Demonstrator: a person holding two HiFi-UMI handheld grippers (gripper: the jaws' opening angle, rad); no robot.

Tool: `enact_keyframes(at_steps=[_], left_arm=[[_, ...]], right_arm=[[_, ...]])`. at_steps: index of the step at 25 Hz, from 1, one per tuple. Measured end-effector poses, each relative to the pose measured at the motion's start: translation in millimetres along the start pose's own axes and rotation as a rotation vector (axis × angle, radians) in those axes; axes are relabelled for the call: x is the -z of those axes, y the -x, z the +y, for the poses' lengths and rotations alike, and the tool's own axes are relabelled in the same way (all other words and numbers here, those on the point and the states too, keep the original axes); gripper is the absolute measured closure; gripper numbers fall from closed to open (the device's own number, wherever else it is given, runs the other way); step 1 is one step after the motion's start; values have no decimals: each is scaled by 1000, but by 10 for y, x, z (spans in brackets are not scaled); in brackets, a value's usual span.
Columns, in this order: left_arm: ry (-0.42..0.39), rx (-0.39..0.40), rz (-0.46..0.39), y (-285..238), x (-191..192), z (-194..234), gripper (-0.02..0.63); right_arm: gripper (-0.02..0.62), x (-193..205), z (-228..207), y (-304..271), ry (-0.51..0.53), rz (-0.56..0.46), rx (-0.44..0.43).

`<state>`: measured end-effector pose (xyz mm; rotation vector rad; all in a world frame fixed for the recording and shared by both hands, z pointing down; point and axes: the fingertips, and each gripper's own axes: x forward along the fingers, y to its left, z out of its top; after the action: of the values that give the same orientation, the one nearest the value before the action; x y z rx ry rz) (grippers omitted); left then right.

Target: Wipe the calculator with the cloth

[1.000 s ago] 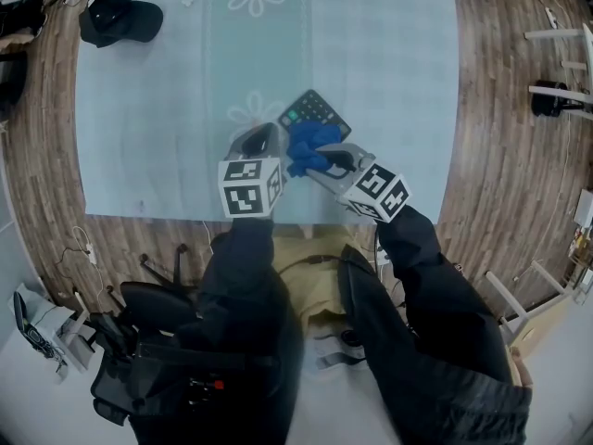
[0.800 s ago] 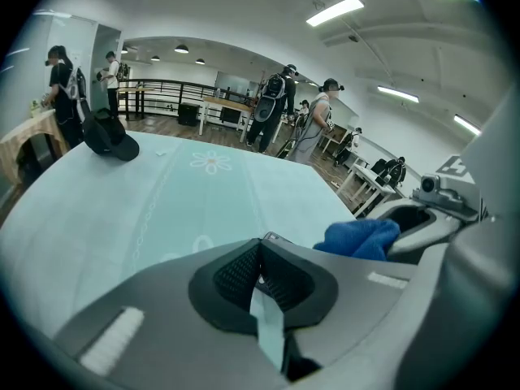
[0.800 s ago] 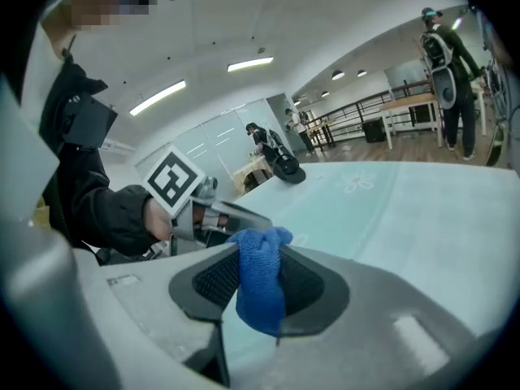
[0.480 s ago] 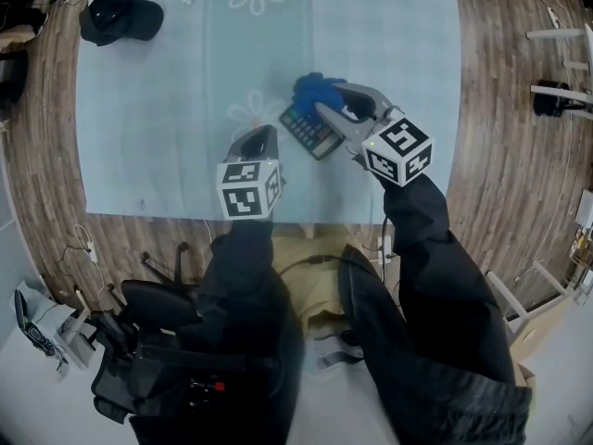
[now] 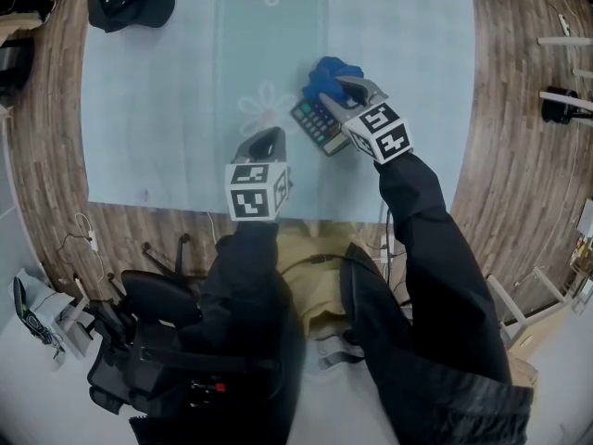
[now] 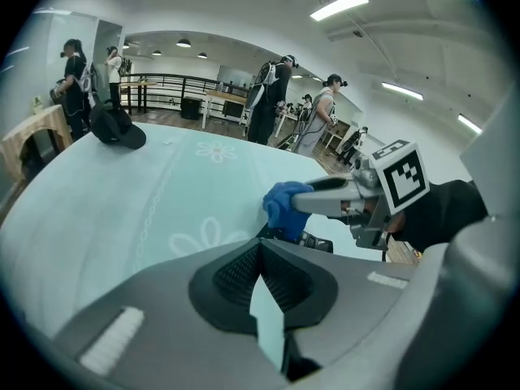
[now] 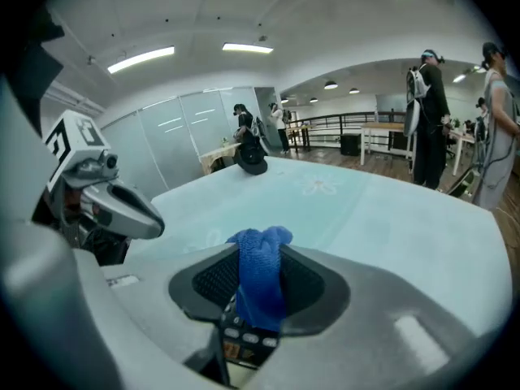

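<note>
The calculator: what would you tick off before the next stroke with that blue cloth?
1. Cloth gripped: ok; the right gripper is shut on the blue cloth.
2. Cloth on the calculator: ok; it hangs onto the keys at the far end.
3. Calculator held steady: not ok; the left gripper is shut on nothing and stands apart from it.
4. Path clear: ok; the black cap lies at the table's far corner.
5. Keys clean: cannot tell.

Bright, even light comes from ceiling strips; shadows on the counter are soft; strong fisheye bending, dark vignette at edges.
</note>
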<state>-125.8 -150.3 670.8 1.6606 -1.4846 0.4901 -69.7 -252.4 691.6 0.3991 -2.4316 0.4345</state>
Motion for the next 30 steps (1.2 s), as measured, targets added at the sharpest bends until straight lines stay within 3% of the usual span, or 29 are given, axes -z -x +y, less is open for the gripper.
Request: enact_keyframes(at_steps=[10, 18, 23, 30], left_arm=[[-10, 6, -22, 41, -103, 5, 603], [-37, 14, -68, 138, -363, -95, 603], [-63, 25, -150, 288, -811, -203, 603], [-101, 59, -279, 534, -1486, -449, 603]], right_arm=[[467, 551, 707, 75, 43, 165, -203], [468, 655, 1066, 337, -35, 182, -298], [468, 307, 1038, 627, -129, 45, -242], [467, -545, 739, 1133, -216, -209, -45]])
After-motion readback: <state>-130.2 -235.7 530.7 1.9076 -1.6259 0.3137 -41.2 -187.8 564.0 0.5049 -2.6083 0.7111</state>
